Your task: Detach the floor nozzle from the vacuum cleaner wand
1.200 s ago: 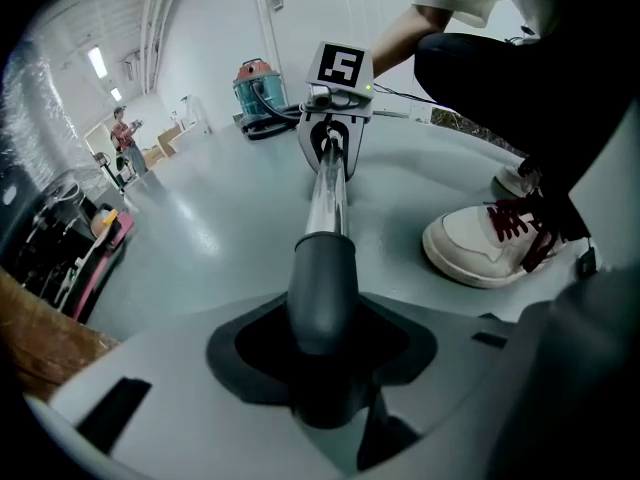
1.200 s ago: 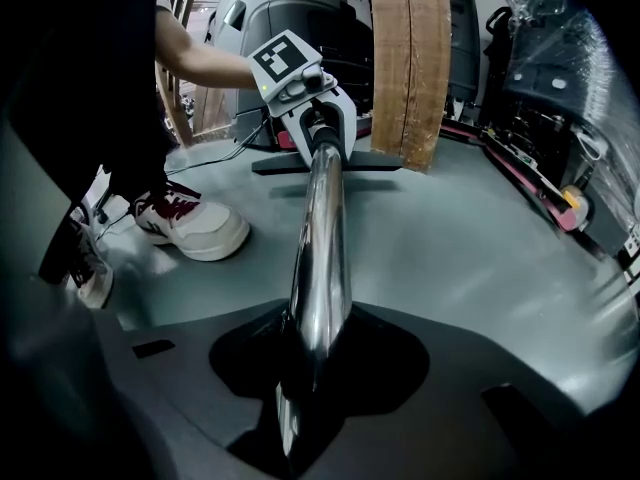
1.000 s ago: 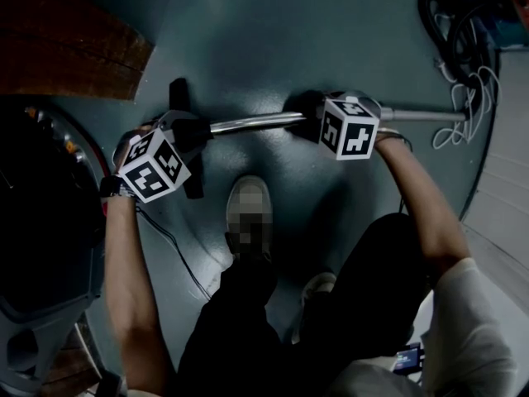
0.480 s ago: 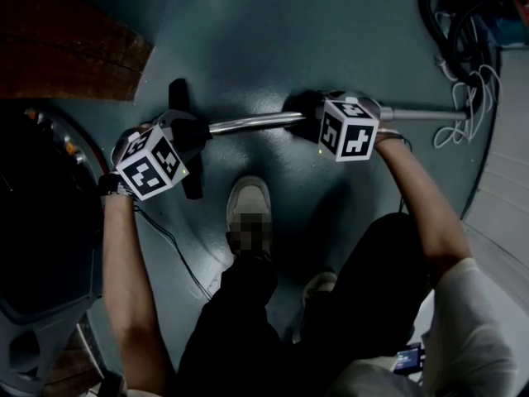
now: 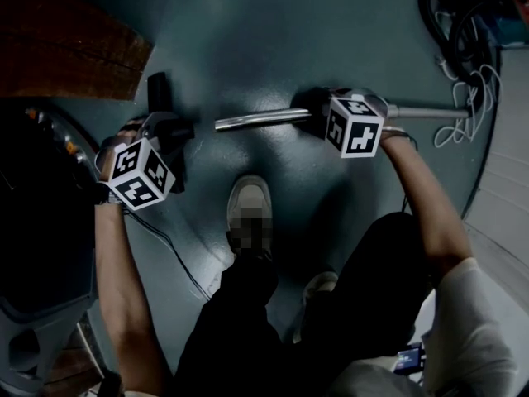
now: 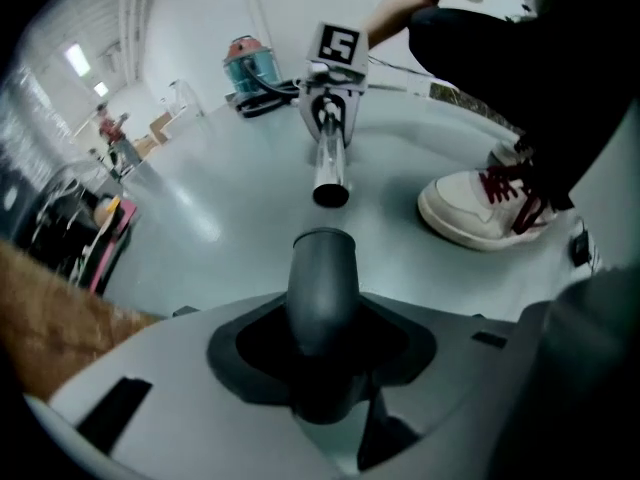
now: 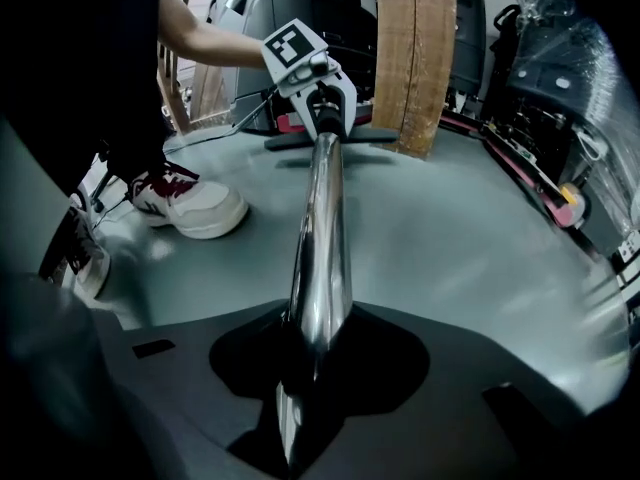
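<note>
The pulling-apart looks done; the left tool is clamped on the dark grey tubular neck of the black plastic floor nozzle, and the right tool is closed round the shiny chrome metal wand; between the neck's mouth and the wand's open end shows a gap of bare blue-grey floor, with the floor nozzle at the person's left. Next, I judge: carry the floor nozzle clear, set it down, then ease both grips without letting the wand roll.
</note>
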Demonstrator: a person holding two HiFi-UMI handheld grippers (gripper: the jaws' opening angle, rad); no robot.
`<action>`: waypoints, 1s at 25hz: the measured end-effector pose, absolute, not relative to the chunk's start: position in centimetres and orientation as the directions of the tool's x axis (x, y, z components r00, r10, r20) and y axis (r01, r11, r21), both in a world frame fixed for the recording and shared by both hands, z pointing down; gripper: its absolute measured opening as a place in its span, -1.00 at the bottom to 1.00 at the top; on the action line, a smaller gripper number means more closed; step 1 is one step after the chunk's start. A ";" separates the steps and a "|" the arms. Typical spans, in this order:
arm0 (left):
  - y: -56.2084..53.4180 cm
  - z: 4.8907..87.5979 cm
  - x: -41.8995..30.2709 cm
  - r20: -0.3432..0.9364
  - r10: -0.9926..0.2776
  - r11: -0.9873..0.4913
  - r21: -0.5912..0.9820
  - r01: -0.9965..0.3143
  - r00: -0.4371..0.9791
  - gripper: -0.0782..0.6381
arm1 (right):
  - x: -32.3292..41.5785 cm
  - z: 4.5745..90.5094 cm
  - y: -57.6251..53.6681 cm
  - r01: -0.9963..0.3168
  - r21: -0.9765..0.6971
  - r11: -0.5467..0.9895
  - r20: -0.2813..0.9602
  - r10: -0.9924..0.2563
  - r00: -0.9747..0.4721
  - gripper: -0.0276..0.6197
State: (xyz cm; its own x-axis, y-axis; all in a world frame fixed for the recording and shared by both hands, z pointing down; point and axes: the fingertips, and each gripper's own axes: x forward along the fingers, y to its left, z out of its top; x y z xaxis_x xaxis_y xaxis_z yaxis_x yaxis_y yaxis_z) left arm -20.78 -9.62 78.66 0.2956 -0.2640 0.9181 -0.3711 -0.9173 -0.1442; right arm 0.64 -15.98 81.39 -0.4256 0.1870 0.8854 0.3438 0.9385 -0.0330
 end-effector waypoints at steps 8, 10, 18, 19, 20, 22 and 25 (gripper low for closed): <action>-6.9 79.5 -21.9 0.915 -0.253 -0.882 -0.083 -0.465 0.316 -0.33 | 1.4 81.8 -16.8 0.331 -0.021 0.943 0.899 0.162 -0.406 -0.51; -6.6 80.1 -21.2 0.912 -0.248 -0.881 -0.072 -0.468 0.327 -0.33 | 1.4 81.9 -16.6 0.333 -0.020 0.943 0.902 0.161 -0.402 -0.51; -4.6 81.4 -20.8 0.926 -0.222 -0.885 -0.061 -0.461 0.304 -0.33 | 0.9 83.0 -18.0 0.305 0.039 0.952 0.917 0.087 -0.389 -0.51; -4.4 81.6 -21.1 0.929 -0.224 -0.883 -0.066 -0.465 0.295 -0.33 | 0.7 83.1 -18.5 0.293 0.047 0.955 0.918 0.074 -0.389 -0.50; -4.3 81.9 -21.2 0.931 -0.227 -0.879 -0.070 -0.471 0.287 -0.33 | 0.5 83.1 -18.9 0.280 0.056 0.958 0.919 0.060 -0.390 -0.50; -4.3 82.3 -21.4 0.935 -0.235 -0.875 -0.084 -0.478 0.266 -0.33 | 0.4 83.6 -19.8 0.254 0.082 0.964 0.924 0.021 -0.381 -0.50; -4.5 82.8 -21.1 0.941 -0.246 -0.877 -0.114 -0.467 0.233 -0.33 | -0.1 84.1 -20.7 0.254 0.136 0.958 0.933 -0.037 -0.358 -0.48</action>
State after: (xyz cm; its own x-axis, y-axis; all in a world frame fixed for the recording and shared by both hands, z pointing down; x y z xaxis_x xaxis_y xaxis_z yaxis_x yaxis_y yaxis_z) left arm -21.08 -4.46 82.78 0.2329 -0.2464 0.9408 -0.4672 -0.8768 -0.1140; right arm -0.07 -20.68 84.08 -0.3579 -0.0372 0.9330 0.2537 0.9577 0.1355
